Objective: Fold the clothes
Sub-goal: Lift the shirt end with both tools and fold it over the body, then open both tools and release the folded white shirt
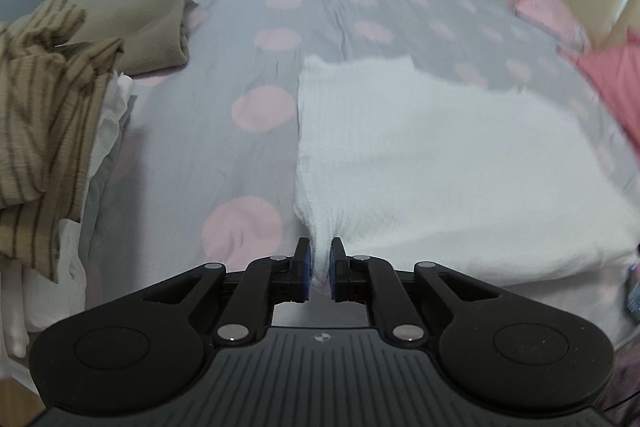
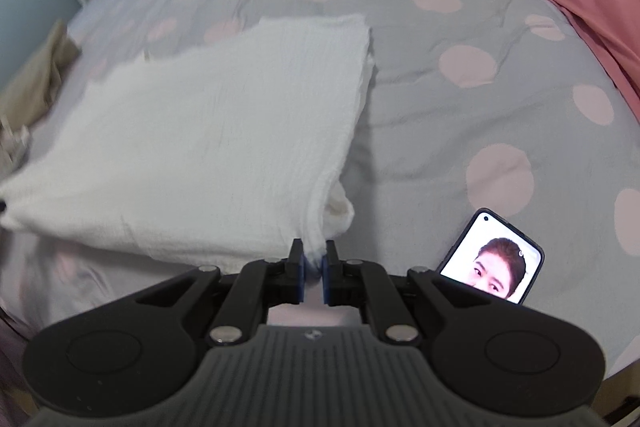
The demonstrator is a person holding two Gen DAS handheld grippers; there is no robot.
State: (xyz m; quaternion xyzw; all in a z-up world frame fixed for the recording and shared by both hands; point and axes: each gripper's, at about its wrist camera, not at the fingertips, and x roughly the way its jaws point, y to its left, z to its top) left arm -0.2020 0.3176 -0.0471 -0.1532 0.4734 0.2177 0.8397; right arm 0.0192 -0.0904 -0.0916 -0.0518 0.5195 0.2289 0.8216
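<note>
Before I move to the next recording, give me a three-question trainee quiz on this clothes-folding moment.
1. True or false: the left tool and the right tool both pinch the same white garment.
2. Multiple choice: what lies on the spotted bedcover right beside the right tool? A) a book B) a phone with its screen lit C) a hanger
3. Short answer: in the left wrist view, which garment sits nearest the left edge, on top of the pile?

Key
1. True: each tool is closed on a near corner of it.
2. B
3. The brown striped garment, in front of a plain tan garment.
</note>
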